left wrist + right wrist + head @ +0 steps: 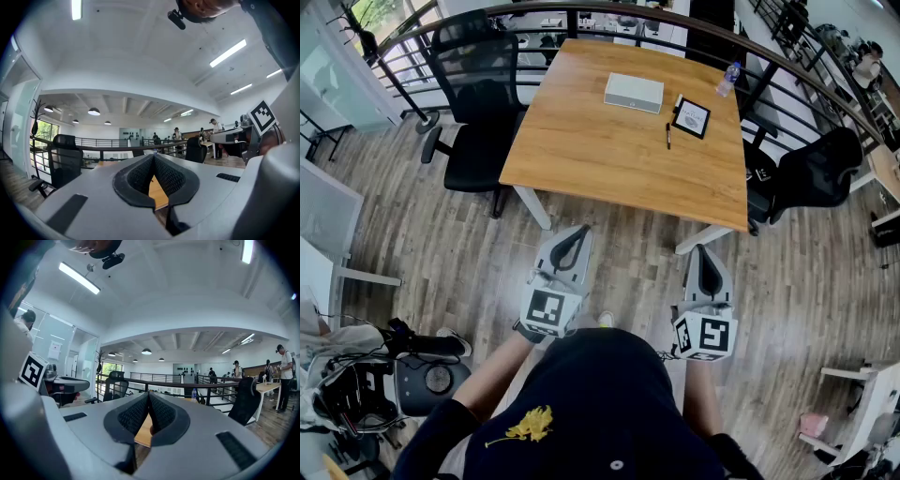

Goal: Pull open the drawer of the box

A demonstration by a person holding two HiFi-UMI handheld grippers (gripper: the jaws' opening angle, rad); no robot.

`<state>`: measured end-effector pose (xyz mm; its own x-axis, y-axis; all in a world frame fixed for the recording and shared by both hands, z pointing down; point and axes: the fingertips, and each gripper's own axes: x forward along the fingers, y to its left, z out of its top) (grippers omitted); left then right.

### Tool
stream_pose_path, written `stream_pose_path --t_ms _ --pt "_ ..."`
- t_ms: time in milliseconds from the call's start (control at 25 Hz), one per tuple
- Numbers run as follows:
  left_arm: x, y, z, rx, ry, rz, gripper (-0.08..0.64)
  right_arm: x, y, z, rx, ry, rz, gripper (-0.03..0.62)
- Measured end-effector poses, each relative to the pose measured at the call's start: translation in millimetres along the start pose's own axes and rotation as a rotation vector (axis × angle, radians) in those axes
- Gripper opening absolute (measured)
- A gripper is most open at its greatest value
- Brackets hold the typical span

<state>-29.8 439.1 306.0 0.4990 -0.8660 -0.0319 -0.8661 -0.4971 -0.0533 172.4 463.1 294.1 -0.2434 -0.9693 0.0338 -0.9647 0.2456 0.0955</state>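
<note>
Standing short of the counter's near edge, I held my left tool and right tool closed and empty. The box lay near the far edge. I judged it light, rigid and liable to slide, so it needed bracing. No drawer pull was discernible.

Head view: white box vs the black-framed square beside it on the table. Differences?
The white box is larger and thicker; the black-framed square is smaller and lies flat. The box is plain white all over; the square has a dark border round a pale middle. Both rest on the wooden table, side by side in its far half.
</note>
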Motion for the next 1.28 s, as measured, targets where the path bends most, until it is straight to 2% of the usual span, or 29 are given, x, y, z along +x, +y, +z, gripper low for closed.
stream_pose_path --t_ms 280,480,1120,1280 --pt "-19 16 -4 0.037 0.051 0.007 0.018 -15 1 -12 0.052 0.030 -0.029 0.002" --pt "-21 19 -3 0.035 0.062 0.007 0.018 -11 3 -9 0.062 0.019 -0.025 0.002" --pt "-14 16 -4 0.041 0.064 0.020 0.018 4 12 6 0.017 -0.023 0.037 0.006" --pt "-14 17 -15 0.033 0.077 0.033 0.018 3 8 -3 0.028 -0.010 0.035 0.100"
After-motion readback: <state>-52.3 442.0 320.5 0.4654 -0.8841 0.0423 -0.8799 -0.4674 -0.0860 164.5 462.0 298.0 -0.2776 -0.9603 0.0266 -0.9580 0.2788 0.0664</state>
